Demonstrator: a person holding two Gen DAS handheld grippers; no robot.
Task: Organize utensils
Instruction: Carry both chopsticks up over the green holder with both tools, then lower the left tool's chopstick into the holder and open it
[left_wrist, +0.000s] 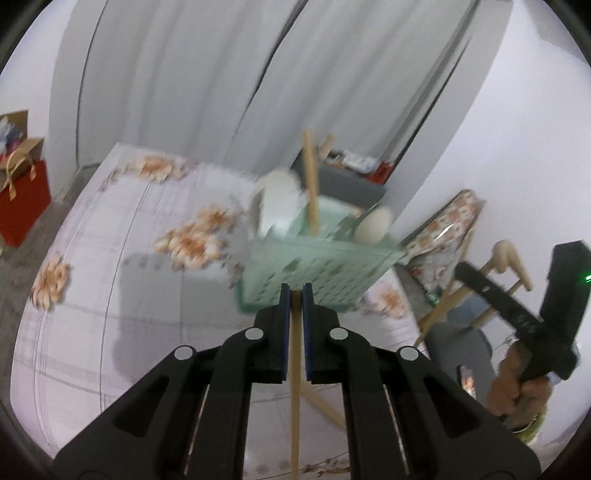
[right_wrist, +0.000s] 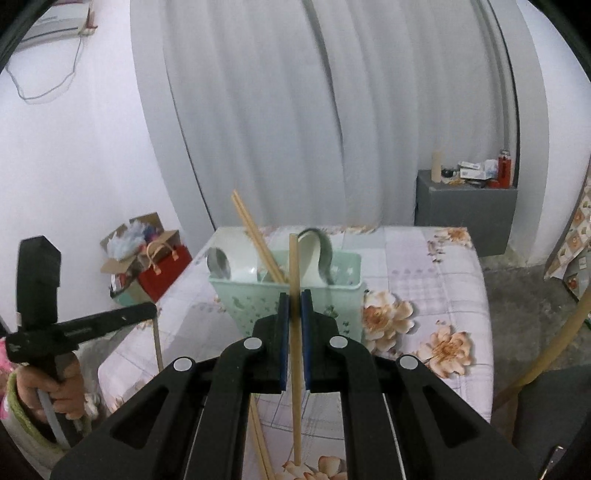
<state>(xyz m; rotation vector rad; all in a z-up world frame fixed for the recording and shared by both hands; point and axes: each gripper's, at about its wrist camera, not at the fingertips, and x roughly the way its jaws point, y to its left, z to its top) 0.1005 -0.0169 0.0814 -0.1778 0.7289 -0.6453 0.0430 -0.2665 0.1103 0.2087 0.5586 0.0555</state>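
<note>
A mint-green perforated basket (left_wrist: 317, 269) stands on the floral tablecloth; it also shows in the right wrist view (right_wrist: 332, 291). It holds white spoons (left_wrist: 277, 203), a metal spoon (right_wrist: 219, 262) and wooden chopsticks (right_wrist: 258, 240). My left gripper (left_wrist: 296, 295) is shut on a wooden chopstick (left_wrist: 295, 387), just in front of the basket. My right gripper (right_wrist: 294, 301) is shut on another wooden chopstick (right_wrist: 294, 266), upright before the basket rim. More chopsticks (right_wrist: 258, 435) lie on the cloth below it.
The table (left_wrist: 110, 258) carries a floral cloth. A red gift bag (left_wrist: 22, 203) and boxes sit on the floor at left. A grey cabinet (right_wrist: 465, 214) with small items stands by the curtain. A wooden chair (left_wrist: 491, 280) is at right.
</note>
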